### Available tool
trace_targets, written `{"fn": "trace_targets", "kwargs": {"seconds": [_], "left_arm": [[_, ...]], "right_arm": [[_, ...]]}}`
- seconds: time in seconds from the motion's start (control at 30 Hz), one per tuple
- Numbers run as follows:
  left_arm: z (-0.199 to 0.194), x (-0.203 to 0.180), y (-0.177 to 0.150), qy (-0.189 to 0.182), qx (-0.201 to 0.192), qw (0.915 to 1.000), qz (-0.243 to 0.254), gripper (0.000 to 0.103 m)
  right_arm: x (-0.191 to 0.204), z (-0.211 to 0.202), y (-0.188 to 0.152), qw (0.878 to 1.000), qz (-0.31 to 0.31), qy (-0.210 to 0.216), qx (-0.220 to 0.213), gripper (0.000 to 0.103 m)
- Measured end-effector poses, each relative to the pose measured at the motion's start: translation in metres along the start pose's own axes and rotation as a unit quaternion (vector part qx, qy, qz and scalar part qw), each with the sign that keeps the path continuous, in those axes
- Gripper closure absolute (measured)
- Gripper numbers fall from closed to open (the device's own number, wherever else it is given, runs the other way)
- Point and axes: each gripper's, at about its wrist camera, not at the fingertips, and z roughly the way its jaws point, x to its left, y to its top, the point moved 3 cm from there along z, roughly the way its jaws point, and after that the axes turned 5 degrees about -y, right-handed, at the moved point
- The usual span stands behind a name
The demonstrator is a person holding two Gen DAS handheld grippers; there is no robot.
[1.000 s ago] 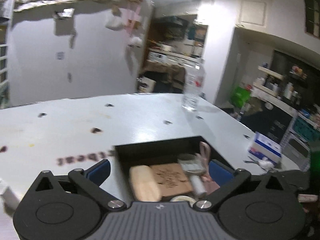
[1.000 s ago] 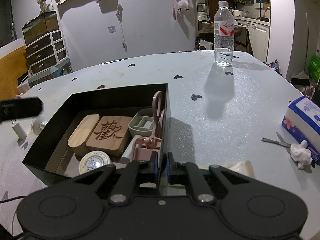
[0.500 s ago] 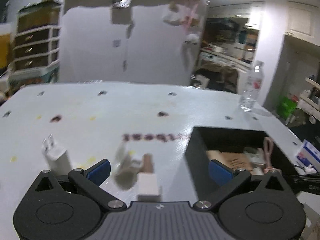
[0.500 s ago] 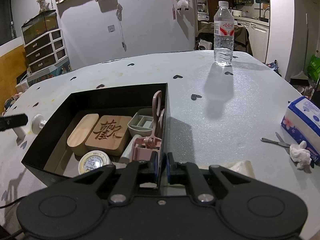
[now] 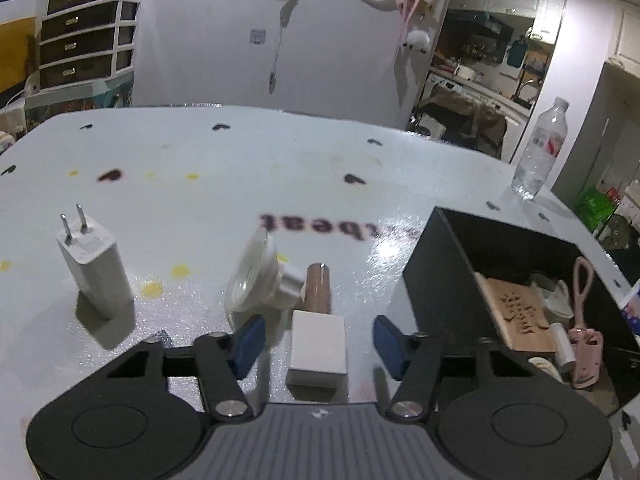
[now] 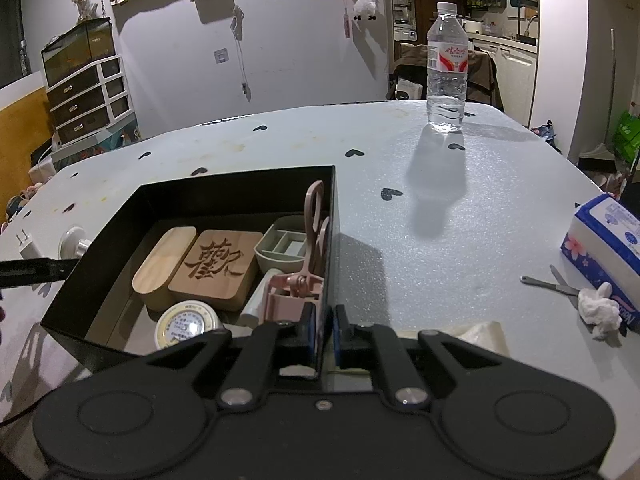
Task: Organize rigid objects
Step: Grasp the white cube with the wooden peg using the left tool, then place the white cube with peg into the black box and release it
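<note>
A box (image 6: 328, 208) sits on the table (image 6: 460, 216). In it, a rounded wooden lid (image 6: 162, 264) lies left of a carved wooden block (image 6: 218, 266), with a compartment tray (image 6: 284, 246) to the right and a round tin (image 6: 188, 326) in front. Scissors (image 6: 314, 236) lean against the box's right wall. Left of the box lie a block-headed stamp (image 5: 318, 332), a suction cup (image 5: 256, 280) and, farthest left, a plug adapter (image 5: 96, 268) standing upright. A water bottle (image 6: 446, 68) stands behind the box; a tissue pack (image 6: 608, 248) lies at the right.
</note>
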Motion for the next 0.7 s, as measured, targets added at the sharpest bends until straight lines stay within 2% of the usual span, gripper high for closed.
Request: {"fn": "trace_targets", "kwargs": {"seconds": [0.23,0.37,0.57,0.7], "left_arm": [[0.011,0.0,0.0,0.01,0.002,0.9999,0.011,0.049],[0.01,0.001,0.0,0.013,-0.001,0.9999,0.009,0.069],[0.006,0.003,-0.003,0.0,-0.005,1.0,-0.002,0.069],[-0.005,0.007,-0.007,-0.043,-0.01,0.9982,-0.039,0.069]], "right_arm": [[0.0,0.0,0.0,1.0,0.001,0.0,0.0,0.094],[0.0,0.0,0.0,1.0,0.002,0.001,0.0,0.093],[0.0,0.0,0.0,1.0,0.002,0.001,0.0,0.093],[0.0,0.0,0.0,1.0,0.002,0.001,0.0,0.093]]}}
